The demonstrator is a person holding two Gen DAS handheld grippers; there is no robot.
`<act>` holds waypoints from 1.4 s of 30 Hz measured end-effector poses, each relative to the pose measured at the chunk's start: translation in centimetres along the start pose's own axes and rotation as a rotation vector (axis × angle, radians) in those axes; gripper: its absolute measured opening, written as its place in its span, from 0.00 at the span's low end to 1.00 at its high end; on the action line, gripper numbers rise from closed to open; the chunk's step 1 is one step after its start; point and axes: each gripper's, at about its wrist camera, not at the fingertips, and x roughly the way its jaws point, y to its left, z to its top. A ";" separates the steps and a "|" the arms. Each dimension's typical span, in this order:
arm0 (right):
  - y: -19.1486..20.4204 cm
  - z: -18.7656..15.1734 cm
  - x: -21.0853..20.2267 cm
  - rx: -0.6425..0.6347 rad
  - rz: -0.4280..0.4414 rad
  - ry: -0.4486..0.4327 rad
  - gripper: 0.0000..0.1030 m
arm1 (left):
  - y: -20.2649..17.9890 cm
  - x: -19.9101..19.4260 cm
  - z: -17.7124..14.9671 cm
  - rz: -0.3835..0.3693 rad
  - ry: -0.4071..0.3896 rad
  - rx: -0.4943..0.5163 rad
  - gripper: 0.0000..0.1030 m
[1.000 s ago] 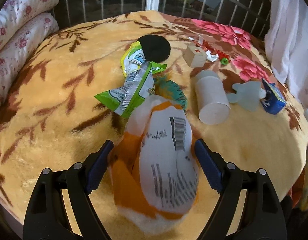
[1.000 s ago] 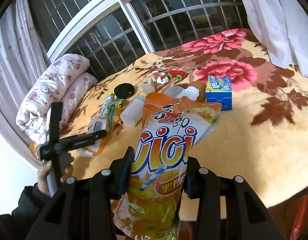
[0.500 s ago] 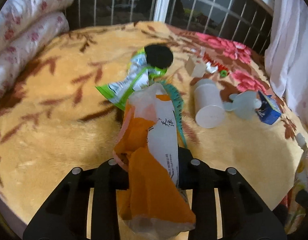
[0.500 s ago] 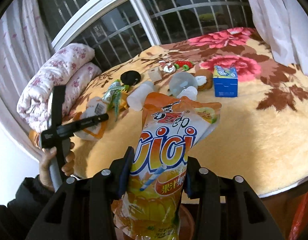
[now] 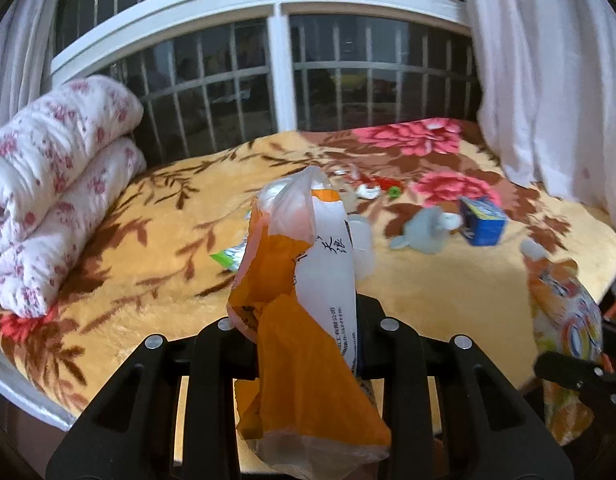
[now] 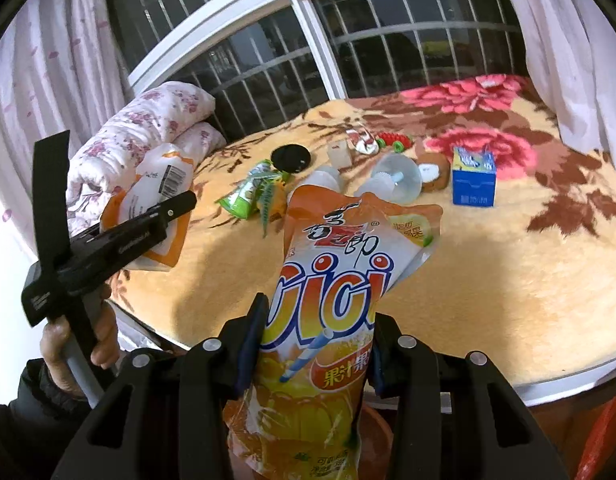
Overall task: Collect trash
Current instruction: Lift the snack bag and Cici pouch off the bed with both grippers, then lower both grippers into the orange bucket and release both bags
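Observation:
My left gripper [image 5: 304, 316] is shut on an orange and white snack bag [image 5: 304, 280] and holds it above the front edge of the bed. It also shows in the right wrist view [image 6: 156, 200], where the left gripper [image 6: 180, 204] is at the left. My right gripper [image 6: 316, 344] is shut on an orange "cici" juice pouch [image 6: 348, 280], held off the bed's near edge; the pouch shows at the right of the left wrist view [image 5: 564, 312]. A green wrapper [image 6: 248, 194], a white bottle [image 6: 324, 180] and a blue carton [image 6: 474, 182] lie on the blanket.
The bed has a yellow floral blanket [image 6: 468, 280]. A rolled floral quilt [image 5: 56, 184] lies at its left. A black round lid [image 6: 291, 158], a small block [image 6: 339, 154], a clear cup lid [image 6: 400, 178] and red-green bits [image 6: 388, 142] lie further back. A barred window [image 5: 284, 76] and curtains [image 5: 548, 80] stand behind. A reddish bin rim [image 6: 372, 420] is below the pouch.
My left gripper closed on the snack bag, lifted it off the blanket and drew back from the bed. My right gripper kept its hold on the pouch and shifted slightly.

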 end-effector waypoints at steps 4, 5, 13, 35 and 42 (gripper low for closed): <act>1.1 -1.3 -1.5 -0.068 0.026 0.006 0.41 | -1.6 -2.2 -1.6 -0.049 0.008 0.037 0.29; 1.4 -1.7 -1.7 -0.081 0.035 0.014 0.41 | -2.0 -2.8 -2.4 -0.068 0.015 0.045 0.29; 1.6 -7.4 -2.7 -0.174 0.034 0.148 0.41 | -3.0 -4.6 -10.0 -0.204 0.165 0.092 0.29; -0.7 -16.5 9.7 -0.160 0.008 0.582 0.44 | -3.8 8.6 -23.2 -0.282 0.730 0.082 0.32; -1.4 -16.7 10.4 -0.159 -0.039 0.615 0.71 | -3.5 9.2 -24.0 -0.236 0.782 0.068 0.69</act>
